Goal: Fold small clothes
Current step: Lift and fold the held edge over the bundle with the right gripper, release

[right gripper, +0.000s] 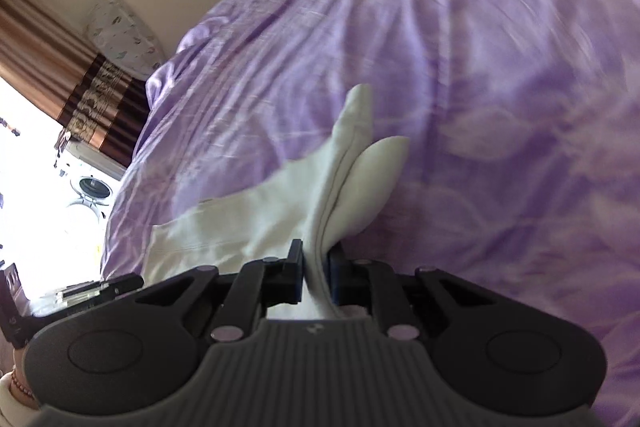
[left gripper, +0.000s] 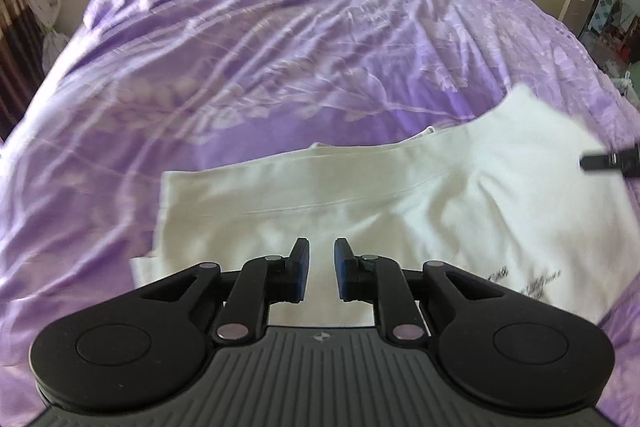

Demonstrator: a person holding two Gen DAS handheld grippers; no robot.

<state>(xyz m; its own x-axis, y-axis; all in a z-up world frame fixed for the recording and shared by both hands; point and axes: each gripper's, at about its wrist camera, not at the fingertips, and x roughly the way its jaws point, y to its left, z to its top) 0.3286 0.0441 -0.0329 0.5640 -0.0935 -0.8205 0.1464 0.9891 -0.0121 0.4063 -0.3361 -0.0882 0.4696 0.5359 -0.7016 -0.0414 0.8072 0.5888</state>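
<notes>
Nearest the left wrist camera, the black two-finger left gripper is hovering over the near part of a small white cotton garment, its blue-padded fingers standing apart with nothing between them. The garment is lying mostly flat on a wrinkled lilac bedsheet with a pale floral print, a line of dark printed lettering showing near its right edge (too blurred to read). At the far right of that view, the dark tip of the right gripper is reaching in over the cloth. In the right wrist view, the right gripper is clamping a bunched fold of the same white garment between its fingers, the pinched fabric rising away from the pads in two rounded lobes while the rest is trailing down to the left onto the bedsheet. Farther off, a brown striped curtain is hanging beside a bright window, and a cream wall is running behind the bed.
</notes>
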